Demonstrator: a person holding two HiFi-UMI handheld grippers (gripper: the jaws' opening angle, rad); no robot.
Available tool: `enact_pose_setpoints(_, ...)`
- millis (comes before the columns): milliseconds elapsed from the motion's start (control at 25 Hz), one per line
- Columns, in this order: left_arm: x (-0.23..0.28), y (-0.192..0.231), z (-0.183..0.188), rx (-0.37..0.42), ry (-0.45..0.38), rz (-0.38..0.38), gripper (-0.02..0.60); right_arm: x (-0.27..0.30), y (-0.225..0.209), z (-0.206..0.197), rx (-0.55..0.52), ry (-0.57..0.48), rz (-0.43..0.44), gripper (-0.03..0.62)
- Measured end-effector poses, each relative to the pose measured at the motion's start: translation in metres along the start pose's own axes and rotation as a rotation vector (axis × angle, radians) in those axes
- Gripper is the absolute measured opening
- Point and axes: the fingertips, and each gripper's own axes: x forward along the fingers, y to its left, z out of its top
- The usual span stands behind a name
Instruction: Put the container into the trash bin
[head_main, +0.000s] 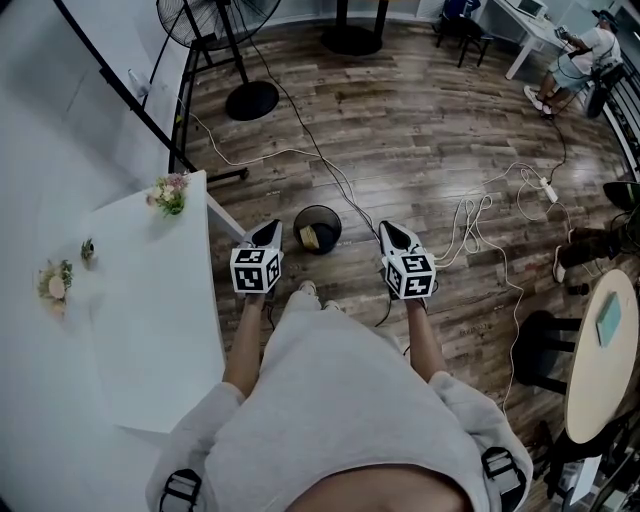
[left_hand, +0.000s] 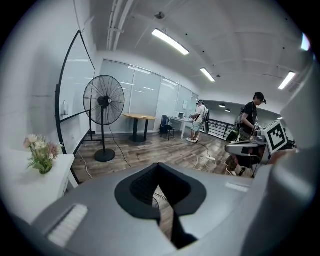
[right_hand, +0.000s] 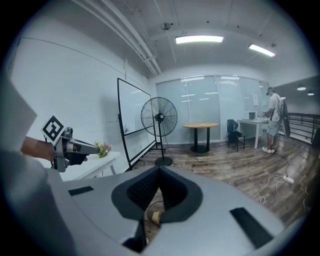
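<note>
Left tool (head_main: 270, 232) and right tool (head_main: 390, 233) are pressed together, empty, on either side of the trash bin (head_main: 317, 207); the container (head_main: 312, 237) lies inside.

Room is evenly lit by ceiling light strips (left_hand: 170, 41); a cool, slightly dim cast is seen throughout. The white desk (head_main: 150, 310) is nearly washed out in the head view. Sheen is picked up on the wood floor (head_main: 420, 130). Shadows are soft. Heavy fisheye bending and black corners are noted in both gripper views. Up close, the left tool (left_hand: 159, 167) and right tool (right_hand: 159, 170) are rendered soft.
</note>
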Motion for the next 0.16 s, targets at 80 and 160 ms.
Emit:
enact_pose_setpoints(80, 0.0001, 0.0002, -0.0016, -0.002, 0.002, 0.0, 0.011, 0.0006, 0.0001, -0.0018, 0.001, 0.005, 0.0, 0.014)
enact_pose_setpoints(160, 0.0007, 0.0004, -0.0029, -0.004, 0.004, 0.0, 0.011, 0.0015, 0.0, -0.0032, 0.001, 0.007, 0.0, 0.014)
